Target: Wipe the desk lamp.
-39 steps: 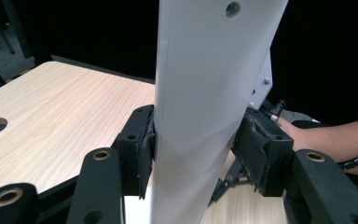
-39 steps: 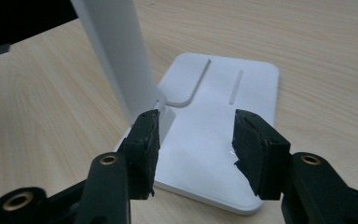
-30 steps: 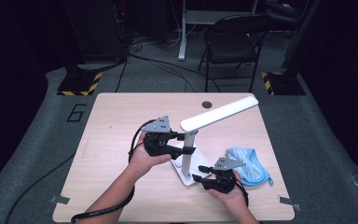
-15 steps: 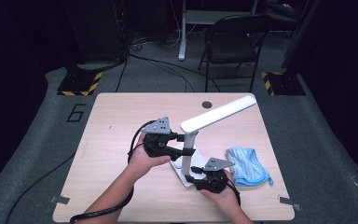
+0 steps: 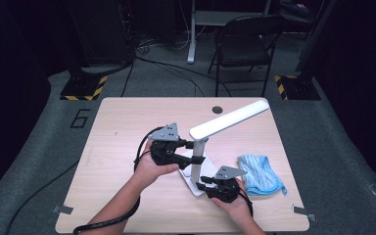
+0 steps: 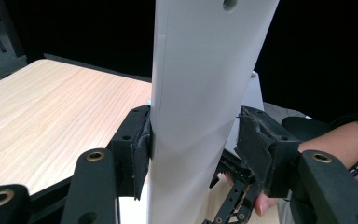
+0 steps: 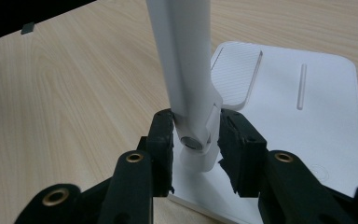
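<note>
White hard plastic, smooth and slippery: the desk lamp [image 5: 203, 147] stands at the middle of the table [image 5: 117, 127], stiff in post and head but jointed, likely light above a heavier base. The left tongs [image 5: 194, 152] pinch the upright post. The right tongs [image 5: 200, 185] have just been closing around the hinge at the foot, pads at or nearly on it. A blue cloth [image 5: 259, 174] lies lower right, just beside the base, clear of both grips.
</note>
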`<action>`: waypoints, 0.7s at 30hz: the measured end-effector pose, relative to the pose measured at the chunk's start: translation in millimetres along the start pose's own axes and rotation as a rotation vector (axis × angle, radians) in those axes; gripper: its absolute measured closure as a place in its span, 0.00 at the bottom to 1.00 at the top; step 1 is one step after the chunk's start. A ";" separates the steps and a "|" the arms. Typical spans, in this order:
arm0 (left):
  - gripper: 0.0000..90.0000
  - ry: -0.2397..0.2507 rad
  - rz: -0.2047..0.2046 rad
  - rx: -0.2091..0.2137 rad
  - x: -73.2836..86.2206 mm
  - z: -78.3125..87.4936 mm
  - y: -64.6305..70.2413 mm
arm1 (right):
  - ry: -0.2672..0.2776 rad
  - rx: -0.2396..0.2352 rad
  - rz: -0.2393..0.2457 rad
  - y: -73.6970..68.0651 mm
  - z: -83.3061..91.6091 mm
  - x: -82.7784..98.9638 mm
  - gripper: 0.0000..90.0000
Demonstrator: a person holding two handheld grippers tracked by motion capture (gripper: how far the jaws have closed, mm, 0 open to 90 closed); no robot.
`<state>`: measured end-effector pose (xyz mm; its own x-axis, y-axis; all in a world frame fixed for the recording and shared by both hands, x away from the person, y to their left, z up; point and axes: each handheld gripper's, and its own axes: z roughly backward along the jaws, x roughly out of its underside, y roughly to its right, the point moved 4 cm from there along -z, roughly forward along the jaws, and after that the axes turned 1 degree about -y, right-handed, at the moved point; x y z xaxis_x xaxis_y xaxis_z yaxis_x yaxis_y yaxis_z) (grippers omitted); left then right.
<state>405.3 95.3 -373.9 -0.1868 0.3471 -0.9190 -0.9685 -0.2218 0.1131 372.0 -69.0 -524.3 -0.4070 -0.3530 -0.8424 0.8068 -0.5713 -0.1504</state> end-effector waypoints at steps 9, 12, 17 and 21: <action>0.50 0.004 0.000 0.004 1.1 1.5 1.4 | 0.001 -0.002 -0.003 1.5 3.3 1.6 0.73; 0.50 0.004 0.001 0.004 1.5 2.5 1.7 | -0.001 -0.001 -0.014 3.0 4.7 2.4 0.73; 0.50 0.007 0.005 0.003 2.5 4.2 1.4 | 0.001 -0.002 -0.021 7.5 8.0 3.8 0.73; 0.51 0.006 0.008 -0.001 2.9 5.1 1.5 | 0.007 0.008 -0.040 11.3 9.5 4.6 0.73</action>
<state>402.5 100.6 -374.5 -0.1937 0.3401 -0.9202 -0.9668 -0.2257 0.1201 375.1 -84.1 -524.9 -0.4358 -0.3247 -0.8394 0.7864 -0.5910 -0.1797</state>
